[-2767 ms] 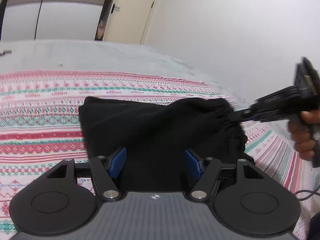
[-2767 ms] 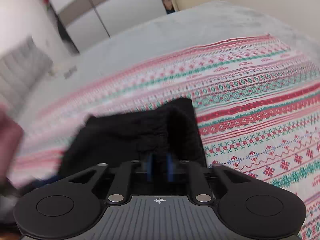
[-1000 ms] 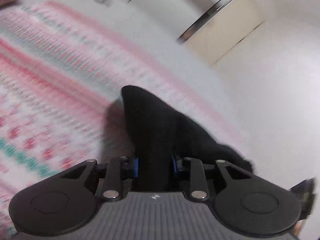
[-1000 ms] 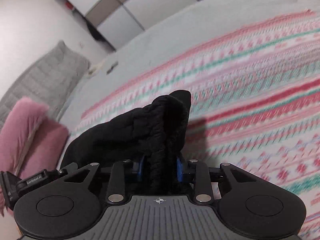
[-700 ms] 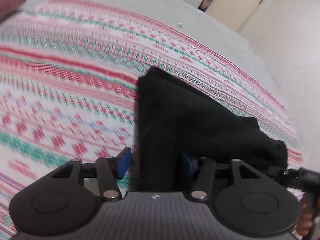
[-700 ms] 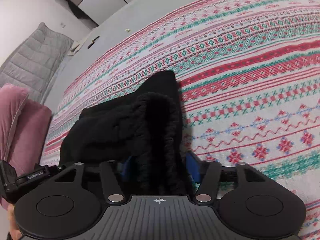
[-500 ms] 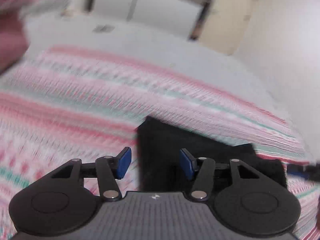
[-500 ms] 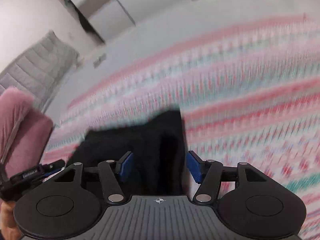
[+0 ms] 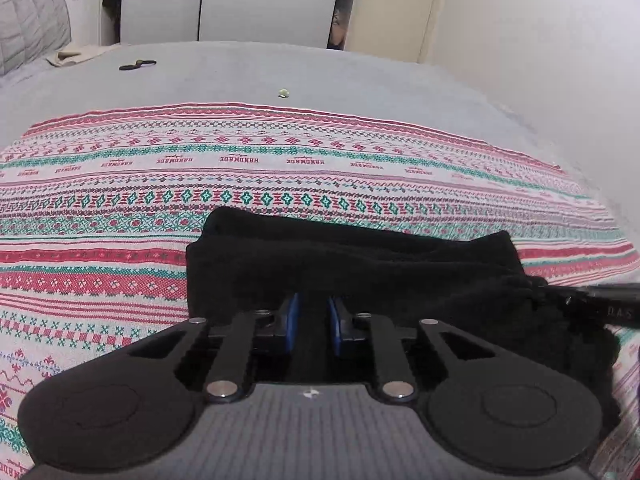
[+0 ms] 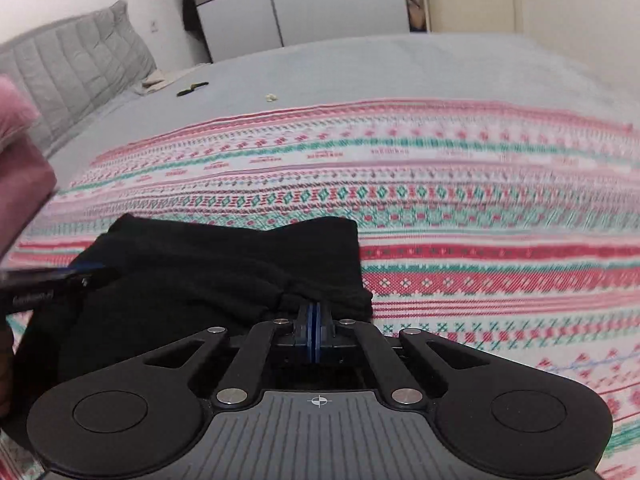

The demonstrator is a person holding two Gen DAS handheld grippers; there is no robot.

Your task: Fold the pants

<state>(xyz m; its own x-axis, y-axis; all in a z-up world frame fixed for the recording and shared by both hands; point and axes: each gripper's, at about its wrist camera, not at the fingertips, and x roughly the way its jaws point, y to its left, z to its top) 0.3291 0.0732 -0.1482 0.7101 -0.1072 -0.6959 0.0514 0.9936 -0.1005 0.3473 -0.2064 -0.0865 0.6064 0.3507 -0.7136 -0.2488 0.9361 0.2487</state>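
Left gripper (image 9: 313, 322) tilts downward, its blue pads (image 9: 291, 320) drawn near with a narrow gap, having just closed in; right gripper (image 10: 314, 326) tilts downward too, pads pressed flat together, also just closed.

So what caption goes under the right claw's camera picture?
Right claw shut at the near edge of folded black pants lying on a striped blanket.

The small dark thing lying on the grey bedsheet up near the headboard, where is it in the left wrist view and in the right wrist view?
Left wrist view: the small dark thing lies upper left on the grey sheet, left of a pale speck.
Right wrist view: it lies upper left, beside the grey headboard.
Shared landmark: the pale speck, just beyond the patterned blanket's far edge.
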